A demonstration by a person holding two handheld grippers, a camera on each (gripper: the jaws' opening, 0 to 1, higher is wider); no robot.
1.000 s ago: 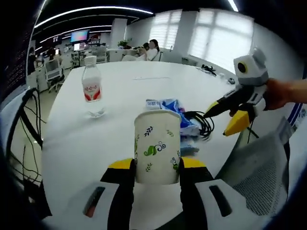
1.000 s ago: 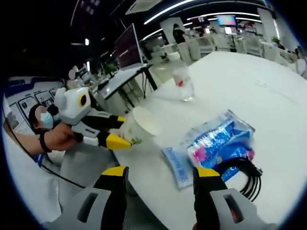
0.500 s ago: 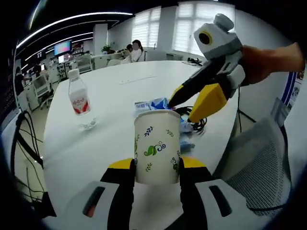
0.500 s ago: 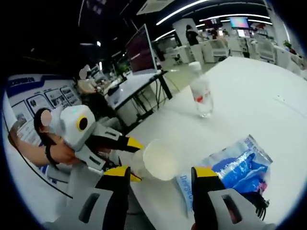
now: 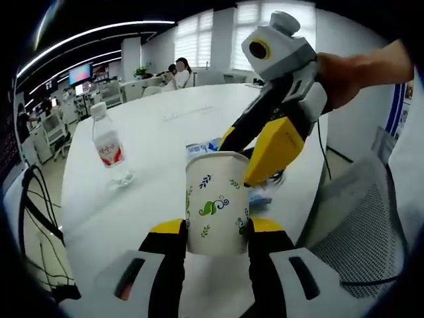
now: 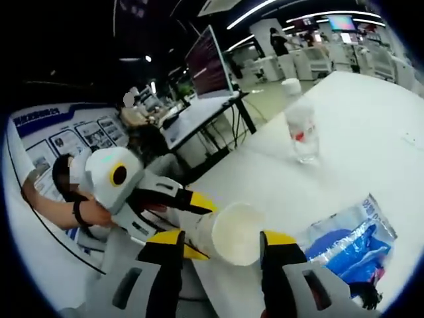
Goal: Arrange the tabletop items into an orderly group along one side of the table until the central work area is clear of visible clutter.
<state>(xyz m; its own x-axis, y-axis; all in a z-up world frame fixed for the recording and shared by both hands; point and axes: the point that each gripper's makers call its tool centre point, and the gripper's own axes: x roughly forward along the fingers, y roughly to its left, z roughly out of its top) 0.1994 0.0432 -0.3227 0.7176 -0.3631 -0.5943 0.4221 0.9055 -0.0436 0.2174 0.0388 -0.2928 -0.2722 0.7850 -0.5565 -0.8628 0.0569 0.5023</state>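
Note:
A white paper cup (image 5: 217, 202) with green leaf prints stands upright between the jaws of my left gripper (image 5: 217, 228), which is shut on it. My right gripper (image 5: 240, 161) reaches in from the upper right, open, with its yellow fingers (image 5: 271, 149) on either side of the cup's rim. In the right gripper view the cup (image 6: 232, 233) shows its open mouth between my right gripper's (image 6: 222, 240) jaws, and the left gripper (image 6: 197, 225) holds it from the left. A clear water bottle (image 5: 108, 146) (image 6: 301, 129) stands on the white table (image 5: 159, 165).
A blue snack packet (image 6: 351, 242) (image 5: 202, 147) lies on the table beyond the cup, with black cables (image 6: 371, 295) beside it. A mesh chair (image 5: 358, 232) stands at the table's edge. Desks, monitors and people fill the room behind.
My right gripper has moved in closer to the cup, and its jaws now straddle the rim. The left gripper still holds the cup the same way.

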